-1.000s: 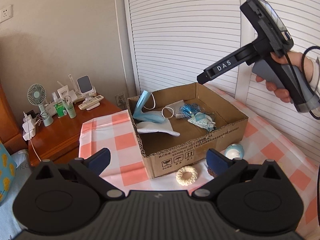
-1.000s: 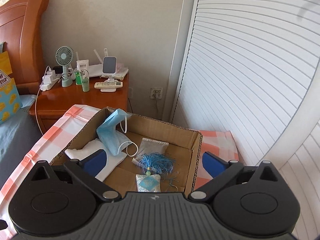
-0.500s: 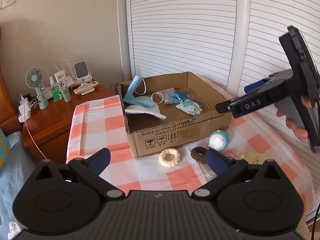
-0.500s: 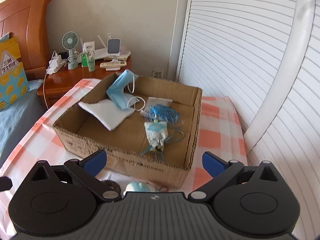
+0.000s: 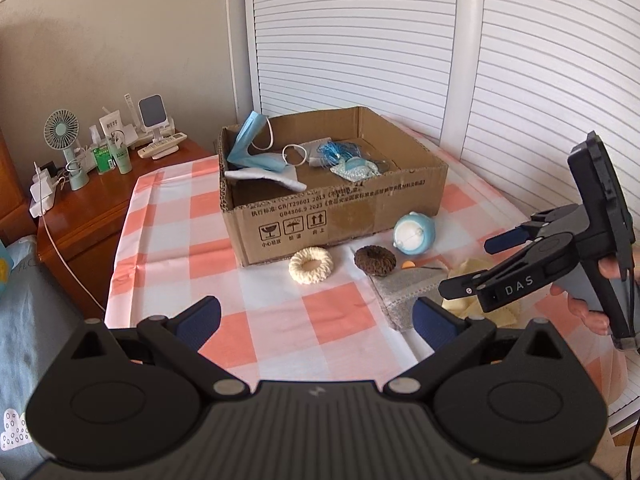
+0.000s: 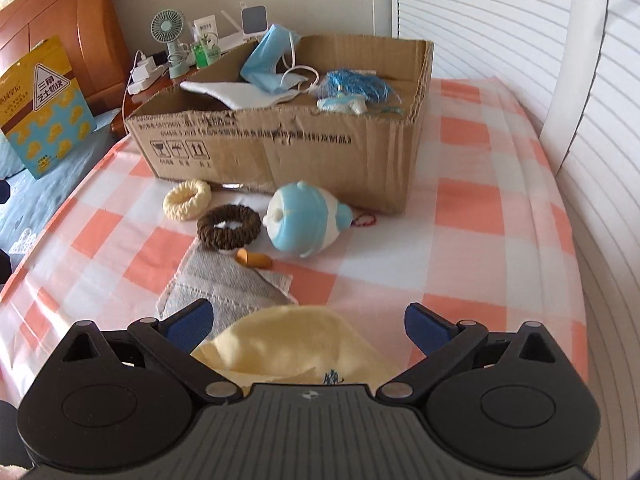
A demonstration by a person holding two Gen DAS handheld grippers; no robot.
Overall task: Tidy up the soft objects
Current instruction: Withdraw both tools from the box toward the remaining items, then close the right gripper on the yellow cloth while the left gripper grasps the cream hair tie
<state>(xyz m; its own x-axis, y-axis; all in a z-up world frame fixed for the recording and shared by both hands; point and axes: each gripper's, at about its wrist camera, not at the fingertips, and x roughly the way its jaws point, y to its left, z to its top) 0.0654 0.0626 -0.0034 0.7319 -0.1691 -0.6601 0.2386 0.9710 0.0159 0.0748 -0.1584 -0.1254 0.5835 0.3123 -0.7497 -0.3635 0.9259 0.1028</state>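
Hovering with both jaws apart and empty, you had the mask and sachets in the box; scrunchies, plush and yellow cloth waited at its 6 o'clock.

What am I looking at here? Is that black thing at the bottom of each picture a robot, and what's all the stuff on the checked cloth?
No robot: a person holds a two-finger gripper in each hand, each with a camera looking along its fingers. One picture comes from the left gripper, the other from the right gripper. The left view also shows the right one from the side, held in the person's hand.

Both grippers are open and hold nothing.

On the checked cloth stands a cardboard box already holding a blue face mask, a white cloth and a blue tasselled piece. Outside it lie a cream ring, a brown ring, a blue and white toy, a small orange piece, a grey cloth and a pale yellow cloth, which lies right below the right gripper.
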